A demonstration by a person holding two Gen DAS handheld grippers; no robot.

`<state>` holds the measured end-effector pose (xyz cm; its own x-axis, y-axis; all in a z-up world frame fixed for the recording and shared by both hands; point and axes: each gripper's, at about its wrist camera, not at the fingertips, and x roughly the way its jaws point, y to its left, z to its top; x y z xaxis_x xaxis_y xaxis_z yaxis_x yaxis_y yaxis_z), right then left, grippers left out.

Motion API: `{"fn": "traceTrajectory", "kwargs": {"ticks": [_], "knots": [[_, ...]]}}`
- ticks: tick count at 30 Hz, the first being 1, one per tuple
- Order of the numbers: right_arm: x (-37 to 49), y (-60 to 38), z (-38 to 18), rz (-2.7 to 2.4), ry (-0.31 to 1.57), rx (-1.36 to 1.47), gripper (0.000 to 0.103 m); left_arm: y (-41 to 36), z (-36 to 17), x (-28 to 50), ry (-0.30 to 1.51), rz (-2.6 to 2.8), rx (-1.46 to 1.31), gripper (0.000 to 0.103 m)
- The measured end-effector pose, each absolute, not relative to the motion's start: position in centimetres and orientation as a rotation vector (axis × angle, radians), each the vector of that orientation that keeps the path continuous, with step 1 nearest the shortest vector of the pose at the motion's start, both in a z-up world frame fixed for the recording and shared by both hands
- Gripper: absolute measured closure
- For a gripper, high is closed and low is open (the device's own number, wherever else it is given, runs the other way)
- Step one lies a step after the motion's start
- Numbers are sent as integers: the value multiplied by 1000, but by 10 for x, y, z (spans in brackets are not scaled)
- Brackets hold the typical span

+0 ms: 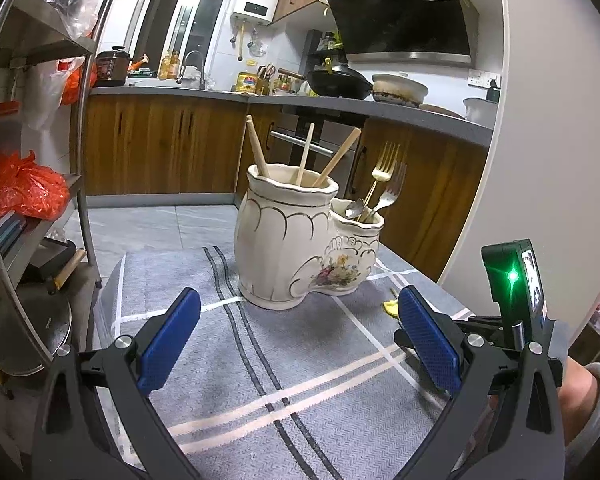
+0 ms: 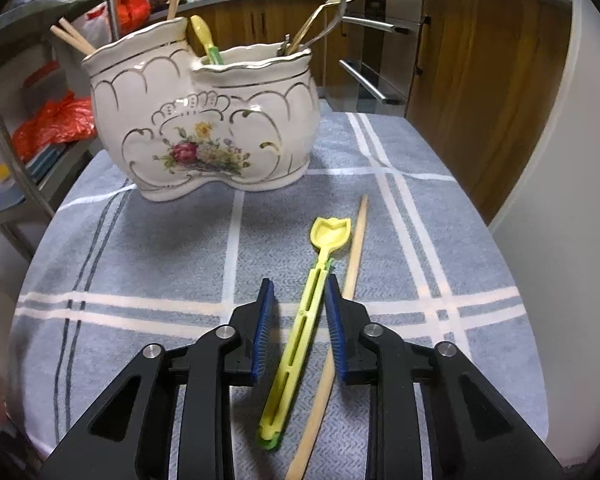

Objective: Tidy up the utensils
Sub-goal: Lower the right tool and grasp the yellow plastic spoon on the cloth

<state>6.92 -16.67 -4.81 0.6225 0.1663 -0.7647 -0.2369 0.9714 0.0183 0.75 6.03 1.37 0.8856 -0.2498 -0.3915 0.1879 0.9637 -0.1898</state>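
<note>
A white ceramic two-part utensil holder (image 1: 296, 236) with a flower print stands on a grey-blue checked cloth (image 1: 260, 360); it also shows in the right wrist view (image 2: 204, 120). Its tall part holds wooden chopsticks (image 1: 308, 152); its low part holds forks (image 1: 384, 176) and a yellow-green spoon (image 2: 206, 40). My left gripper (image 1: 300, 340) is open and empty in front of the holder. My right gripper (image 2: 300, 320) is open, its fingers on either side of a yellow plastic spoon (image 2: 304, 320) lying on the cloth. A single wooden chopstick (image 2: 352, 264) lies just right of that spoon.
A metal shelf rack (image 1: 60, 160) with orange bags stands to the left. Wooden kitchen cabinets (image 1: 160, 144) and an oven lie behind the table. A white wall edge (image 2: 560, 200) is to the right. The right gripper's device with a green light (image 1: 514, 280) shows in the left wrist view.
</note>
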Motion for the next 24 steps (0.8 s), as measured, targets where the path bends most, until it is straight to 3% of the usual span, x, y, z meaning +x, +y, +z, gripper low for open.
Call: {"fn": "traceTrajectory", "kwargs": {"ticks": [12,24], "knots": [[76,-167,-47,278,871,-95,92,49,7,17,455,-227,-118,6],[65,-205,-7,366,624,98,92,27,-3,28,517,-237,-85,6]]}}
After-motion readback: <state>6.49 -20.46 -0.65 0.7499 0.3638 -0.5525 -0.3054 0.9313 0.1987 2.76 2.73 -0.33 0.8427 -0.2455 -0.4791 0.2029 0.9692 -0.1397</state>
